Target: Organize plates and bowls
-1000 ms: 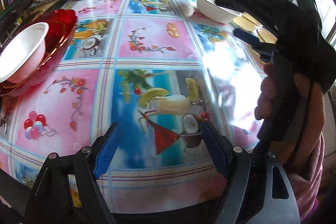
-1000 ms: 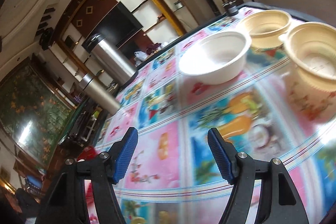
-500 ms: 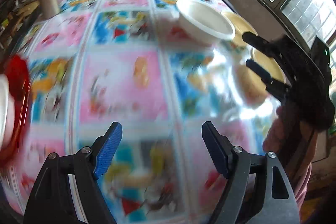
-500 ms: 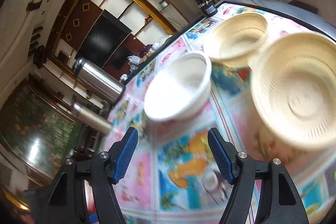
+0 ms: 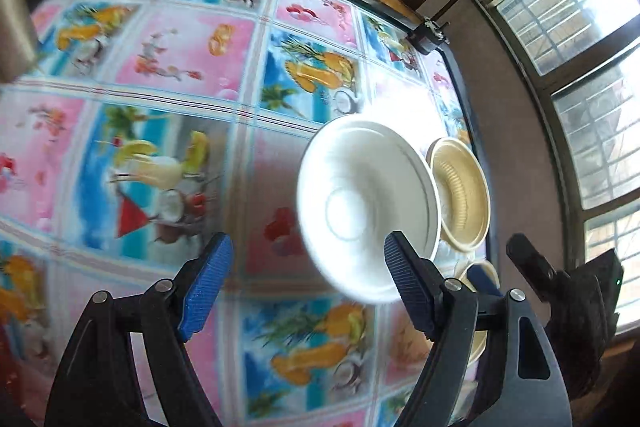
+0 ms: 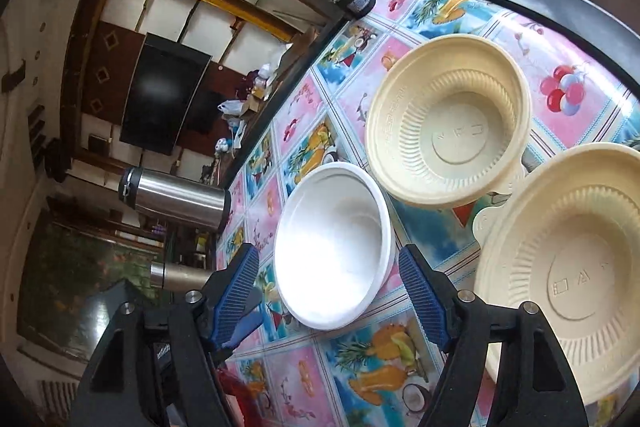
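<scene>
White bowl (image 6: 334, 247), two cream ribbed bowls (image 6: 448, 123), pink-and-blue tablecloth (image 5: 168, 131) (fruit and cocktail prints).

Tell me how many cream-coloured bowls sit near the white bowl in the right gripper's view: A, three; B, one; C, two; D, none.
C: two cream bowls show there, one beyond the white bowl and a nearer one at the right edge, all on the table.
</scene>
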`<action>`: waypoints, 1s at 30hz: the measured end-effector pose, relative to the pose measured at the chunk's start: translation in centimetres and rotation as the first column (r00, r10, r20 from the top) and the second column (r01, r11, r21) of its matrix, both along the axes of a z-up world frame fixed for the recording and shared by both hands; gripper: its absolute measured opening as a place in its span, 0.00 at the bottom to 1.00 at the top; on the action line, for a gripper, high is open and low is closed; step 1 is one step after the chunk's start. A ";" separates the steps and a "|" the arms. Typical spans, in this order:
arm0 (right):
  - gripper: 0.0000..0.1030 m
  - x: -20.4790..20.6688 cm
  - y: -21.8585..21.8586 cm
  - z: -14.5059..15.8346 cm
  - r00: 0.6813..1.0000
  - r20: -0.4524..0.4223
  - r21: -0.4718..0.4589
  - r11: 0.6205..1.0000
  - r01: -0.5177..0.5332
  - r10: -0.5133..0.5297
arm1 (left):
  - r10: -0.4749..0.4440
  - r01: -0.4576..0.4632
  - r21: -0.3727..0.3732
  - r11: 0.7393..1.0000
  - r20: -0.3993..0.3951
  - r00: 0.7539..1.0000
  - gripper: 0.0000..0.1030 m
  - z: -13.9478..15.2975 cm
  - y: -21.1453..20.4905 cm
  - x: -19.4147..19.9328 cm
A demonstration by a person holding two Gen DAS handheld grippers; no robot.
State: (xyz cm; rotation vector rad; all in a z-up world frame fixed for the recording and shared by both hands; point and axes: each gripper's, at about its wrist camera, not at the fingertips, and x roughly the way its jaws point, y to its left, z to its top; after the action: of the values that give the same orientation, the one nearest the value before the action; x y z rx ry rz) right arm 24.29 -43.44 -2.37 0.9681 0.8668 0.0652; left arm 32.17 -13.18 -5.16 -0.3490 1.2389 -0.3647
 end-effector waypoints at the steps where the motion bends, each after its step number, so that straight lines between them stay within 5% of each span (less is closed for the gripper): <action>1: 0.75 0.1 0.0 -0.3 1.000 -0.018 -0.002 1.000 -0.011 0.011 | 0.013 -0.013 -0.011 1.000 -0.002 1.000 0.76 -0.2 0.0 0.2; 8: 0.76 1.7 0.6 -2.5 0.998 -0.064 0.015 1.000 -0.025 0.026 | 0.040 -0.037 -0.102 0.994 0.020 0.999 0.76 -1.0 -0.7 0.4; 16: 0.75 1.7 1.1 -3.5 0.998 -0.052 -0.039 0.999 0.034 -0.036 | -0.036 0.038 -0.135 0.990 0.018 0.999 0.76 -1.8 -2.0 1.8; 20: 0.74 1.8 1.0 -3.4 0.997 -0.043 -0.070 0.996 0.055 -0.058 | -0.047 0.040 -0.157 0.987 -0.042 0.998 0.76 -3.3 -1.6 2.4; 30: 0.69 2.4 2.4 -3.4 0.998 -0.026 -0.133 0.990 0.048 -0.051 | -0.041 0.038 -0.121 0.992 -0.025 0.999 0.76 -2.8 -0.3 2.7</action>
State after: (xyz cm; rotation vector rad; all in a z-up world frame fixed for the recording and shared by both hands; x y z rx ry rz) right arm 26.67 -41.00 -5.77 0.8678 0.8624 -0.0484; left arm 34.86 -13.51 -7.99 -0.4348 1.2550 -0.4717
